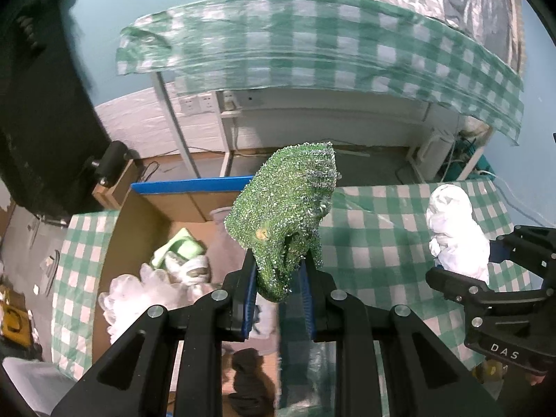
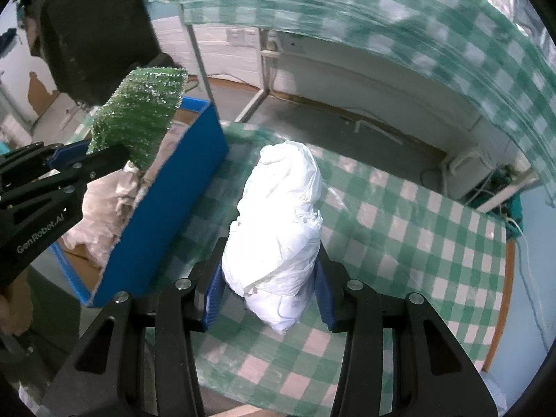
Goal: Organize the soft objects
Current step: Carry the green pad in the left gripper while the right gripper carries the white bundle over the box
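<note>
From your left wrist, the left gripper (image 1: 279, 279) pinches a green scrubbing cloth (image 1: 288, 215) above the open cardboard box (image 1: 139, 215), which lies just below-left.

From your right wrist, the right gripper (image 2: 269, 295) clamps a white bundle (image 2: 278, 222), long axis pointing away, over the table (image 2: 399, 243); the box (image 2: 173, 208) sits to its left.

What I can't make out from here

The far checked cloth (image 1: 312, 45) smears into streaks, so I can't read its folds. The green scrubby cloth (image 1: 288, 222) hides part of the box (image 1: 194, 184) behind it; the dark lump (image 1: 250, 378) low in the box stays unidentifiable, and my own fingers (image 2: 212, 299) cover the white bundle's (image 2: 278, 215) lower sides.
</note>
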The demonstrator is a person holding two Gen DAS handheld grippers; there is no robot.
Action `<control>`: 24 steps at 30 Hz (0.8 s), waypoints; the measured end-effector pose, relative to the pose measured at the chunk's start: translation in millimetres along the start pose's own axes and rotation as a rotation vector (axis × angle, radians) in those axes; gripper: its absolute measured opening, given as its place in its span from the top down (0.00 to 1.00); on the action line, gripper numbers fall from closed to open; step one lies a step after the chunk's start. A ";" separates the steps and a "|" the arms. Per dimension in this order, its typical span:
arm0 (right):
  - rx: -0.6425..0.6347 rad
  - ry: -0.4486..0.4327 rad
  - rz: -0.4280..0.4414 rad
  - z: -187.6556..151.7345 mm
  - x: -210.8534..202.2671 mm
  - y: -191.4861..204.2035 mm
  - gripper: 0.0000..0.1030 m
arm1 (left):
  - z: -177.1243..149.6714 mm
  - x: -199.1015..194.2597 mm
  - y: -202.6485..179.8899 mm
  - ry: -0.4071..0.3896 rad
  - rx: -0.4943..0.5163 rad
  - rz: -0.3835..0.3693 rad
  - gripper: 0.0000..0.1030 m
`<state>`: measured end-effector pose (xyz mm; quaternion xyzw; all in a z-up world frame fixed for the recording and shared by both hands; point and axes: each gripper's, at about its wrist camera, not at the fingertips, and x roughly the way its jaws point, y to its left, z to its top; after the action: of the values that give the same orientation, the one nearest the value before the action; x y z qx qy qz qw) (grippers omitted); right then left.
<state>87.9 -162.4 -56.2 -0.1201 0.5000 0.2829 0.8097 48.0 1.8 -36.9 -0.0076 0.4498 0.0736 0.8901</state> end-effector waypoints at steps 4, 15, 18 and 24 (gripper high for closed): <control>-0.021 0.001 0.012 8.2 5.6 16.7 0.57 | -2.1 -0.1 18.1 0.000 -0.031 0.012 0.78; -0.057 0.015 0.053 35.6 22.1 63.4 0.57 | -0.7 11.8 71.5 0.028 -0.138 0.031 0.78; -0.069 0.015 0.066 42.5 26.0 75.6 0.57 | 0.9 17.0 85.2 0.035 -0.157 0.038 0.78; -0.087 0.038 0.108 55.4 42.1 100.3 0.57 | -0.4 34.5 111.8 0.070 -0.198 0.058 0.78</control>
<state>85.3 -40.3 -58.2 -0.1335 0.5082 0.3452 0.7777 52.5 116.6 -58.9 -0.0852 0.4710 0.1432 0.8663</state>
